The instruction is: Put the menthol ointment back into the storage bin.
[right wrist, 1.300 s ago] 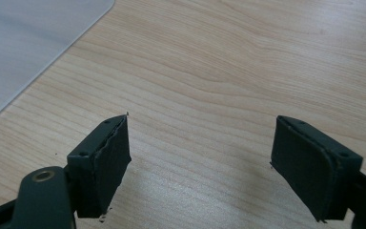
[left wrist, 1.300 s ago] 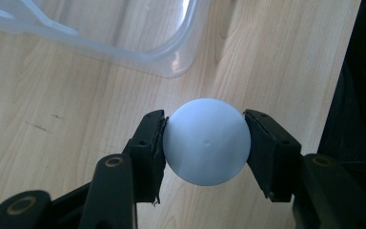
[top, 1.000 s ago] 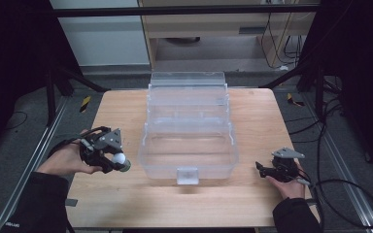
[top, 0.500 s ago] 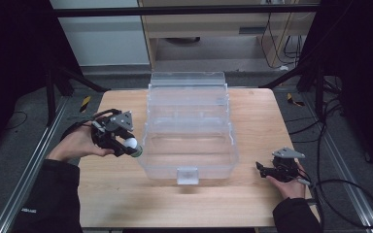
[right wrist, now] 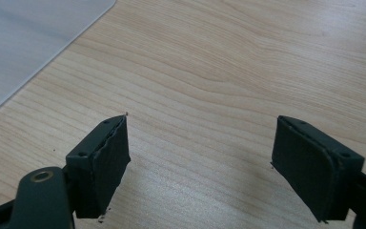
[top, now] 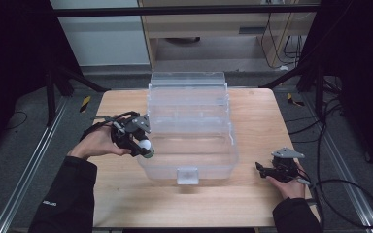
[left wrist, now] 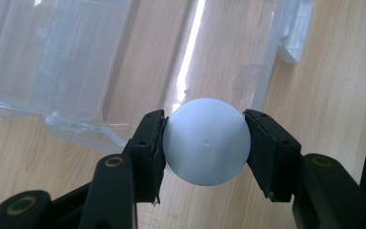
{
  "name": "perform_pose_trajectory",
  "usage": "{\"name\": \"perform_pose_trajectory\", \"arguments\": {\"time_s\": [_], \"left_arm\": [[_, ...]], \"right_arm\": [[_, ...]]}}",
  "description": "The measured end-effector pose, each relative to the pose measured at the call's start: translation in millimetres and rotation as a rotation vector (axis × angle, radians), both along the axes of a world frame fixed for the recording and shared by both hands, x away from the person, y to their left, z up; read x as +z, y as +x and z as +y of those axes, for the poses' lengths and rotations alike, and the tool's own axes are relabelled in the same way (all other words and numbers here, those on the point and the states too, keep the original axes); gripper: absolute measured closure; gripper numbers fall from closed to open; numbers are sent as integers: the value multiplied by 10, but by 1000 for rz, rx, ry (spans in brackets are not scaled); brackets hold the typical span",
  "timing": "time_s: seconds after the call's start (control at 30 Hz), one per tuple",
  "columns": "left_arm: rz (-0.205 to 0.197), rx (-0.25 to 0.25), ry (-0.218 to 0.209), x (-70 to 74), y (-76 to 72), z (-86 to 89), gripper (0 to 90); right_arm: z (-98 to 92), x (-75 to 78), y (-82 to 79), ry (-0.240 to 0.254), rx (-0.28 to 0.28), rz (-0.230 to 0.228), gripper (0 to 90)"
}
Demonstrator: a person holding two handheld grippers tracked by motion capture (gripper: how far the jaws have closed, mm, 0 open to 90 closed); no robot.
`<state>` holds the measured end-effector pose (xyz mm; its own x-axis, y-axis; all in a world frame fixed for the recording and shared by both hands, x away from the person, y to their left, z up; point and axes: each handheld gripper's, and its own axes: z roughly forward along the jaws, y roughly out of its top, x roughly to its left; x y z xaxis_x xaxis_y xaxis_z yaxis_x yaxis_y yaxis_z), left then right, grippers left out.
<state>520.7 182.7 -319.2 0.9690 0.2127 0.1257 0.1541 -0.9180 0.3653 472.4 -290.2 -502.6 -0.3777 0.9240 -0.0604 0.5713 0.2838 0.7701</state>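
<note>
My left gripper [left wrist: 205, 143] clamped on a white ball [left wrist: 206, 141], over the clear plastic box's [top: 192, 127] left edge; my right gripper [right wrist: 200, 162] jaws wide apart, low over the wooden table [right wrist: 228, 71]

A small white mark on the sleeve [top: 50, 204]; illegible.
</note>
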Motion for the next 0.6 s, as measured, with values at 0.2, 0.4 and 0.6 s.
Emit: {"name": "perform_pose_trajectory", "arguments": {"time_s": [0.2, 0.4, 0.6], "left_arm": [[8, -6, -1, -73, 44, -41, 503], [20, 8, 11, -174, 82, -54, 504], [55, 29, 24, -325, 115, -50, 504]], "right_arm": [[5, -11, 0, -5, 7, 7, 203], [4, -13, -1, 4, 5, 11, 204], [11, -25, 5, 1, 16, 14, 208]]}}
